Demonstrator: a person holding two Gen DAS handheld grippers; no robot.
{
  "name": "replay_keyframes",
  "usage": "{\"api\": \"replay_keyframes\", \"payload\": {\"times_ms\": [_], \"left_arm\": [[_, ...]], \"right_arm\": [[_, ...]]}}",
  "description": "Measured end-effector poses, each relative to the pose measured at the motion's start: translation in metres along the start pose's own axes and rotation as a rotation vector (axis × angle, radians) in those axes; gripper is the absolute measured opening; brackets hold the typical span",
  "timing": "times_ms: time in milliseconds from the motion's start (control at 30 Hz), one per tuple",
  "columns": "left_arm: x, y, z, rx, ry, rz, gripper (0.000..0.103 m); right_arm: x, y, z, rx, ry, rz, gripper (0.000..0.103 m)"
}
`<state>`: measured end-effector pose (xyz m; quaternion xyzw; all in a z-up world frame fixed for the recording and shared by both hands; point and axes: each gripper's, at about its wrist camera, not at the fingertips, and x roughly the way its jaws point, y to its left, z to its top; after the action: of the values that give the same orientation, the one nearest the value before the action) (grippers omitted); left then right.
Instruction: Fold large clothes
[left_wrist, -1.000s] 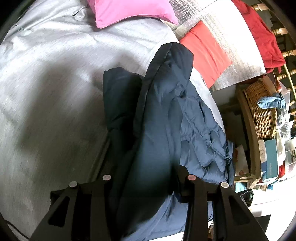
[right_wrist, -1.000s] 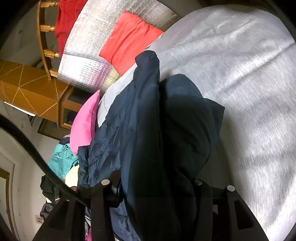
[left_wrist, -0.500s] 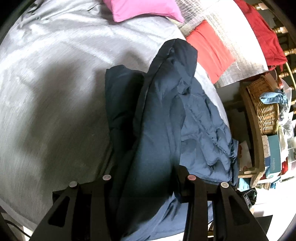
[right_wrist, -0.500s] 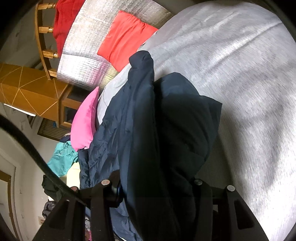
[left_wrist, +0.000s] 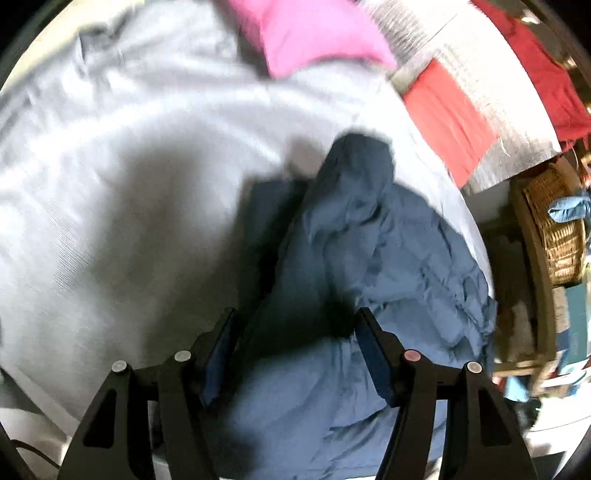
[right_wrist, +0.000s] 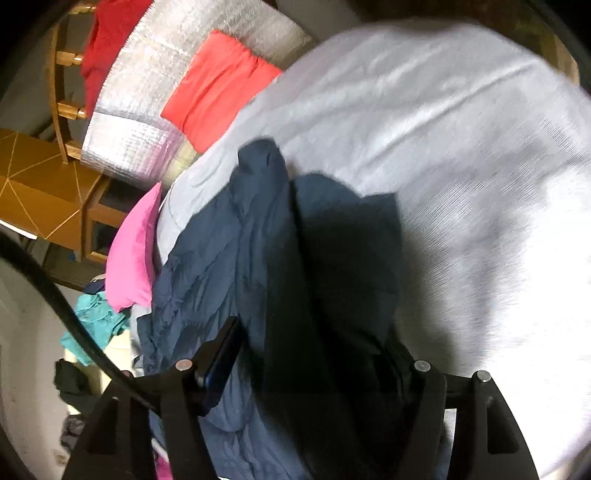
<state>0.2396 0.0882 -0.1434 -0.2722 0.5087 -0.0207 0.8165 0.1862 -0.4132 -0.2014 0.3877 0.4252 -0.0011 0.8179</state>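
Tools (left_wrist: 295, 350) (right_wrist: 314, 358) just opening, navy jacket (left_wrist: 369, 258) between, unlabelled

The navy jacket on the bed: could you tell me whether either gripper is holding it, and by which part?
Neither holds it. Both the left gripper and the right gripper have just been opening; the navy jacket still lies between their spread jaws.

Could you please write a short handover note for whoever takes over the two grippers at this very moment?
Left gripper: jaws have just been opening, navy jacket still lies between them, no grip.
Right gripper: the same, just opening over the jacket.
Jacket lies bunched in a ridge on the grey bedsheet.
Done: one fold laid down.
Left: flatten it and finish folding.
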Motion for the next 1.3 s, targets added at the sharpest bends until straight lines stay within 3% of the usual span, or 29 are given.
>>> {"api": "replay_keyframes", "payload": {"times_ms": [100,200,267,400,500,600,733,900,1067,1300], "left_arm": [[-0.022,-0.020,-0.009,0.095,-0.117,0.035,0.066],[-0.030,-0.034,-0.025,0.200,-0.153,0.031,0.067],[-0.030,-0.038,-0.037,0.257,-0.142,0.025,0.067],[-0.021,-0.038,-0.060,0.325,-0.084,0.055,0.067],[-0.004,-0.035,-0.069,0.365,-0.020,0.131,0.067],[0.012,-0.035,-0.071,0.414,0.008,0.176,0.070],[0.014,-0.033,-0.065,0.431,-0.005,0.146,0.073],[0.012,-0.039,-0.031,0.379,-0.025,0.076,0.073],[0.036,-0.057,0.016,0.325,-0.023,0.094,0.073],[0.088,-0.063,0.065,0.254,0.019,0.086,0.073]], "right_arm": [[-0.027,0.010,-0.011,-0.067,-0.114,-0.029,0.071],[-0.056,0.031,-0.033,-0.200,-0.243,-0.003,0.071],[-0.066,0.044,-0.050,-0.271,-0.280,0.027,0.069],[-0.056,0.053,-0.076,-0.346,-0.187,0.057,0.065],[-0.013,0.050,-0.083,-0.343,-0.001,-0.048,0.065],[0.006,0.052,-0.082,-0.365,0.048,-0.111,0.064],[-0.002,0.056,-0.072,-0.362,0.051,-0.081,0.063],[-0.016,0.067,-0.035,-0.324,-0.034,0.003,0.063],[0.013,0.085,0.018,-0.286,-0.066,-0.011,0.063],[0.065,0.094,0.062,-0.279,-0.054,-0.041,0.063]]}}
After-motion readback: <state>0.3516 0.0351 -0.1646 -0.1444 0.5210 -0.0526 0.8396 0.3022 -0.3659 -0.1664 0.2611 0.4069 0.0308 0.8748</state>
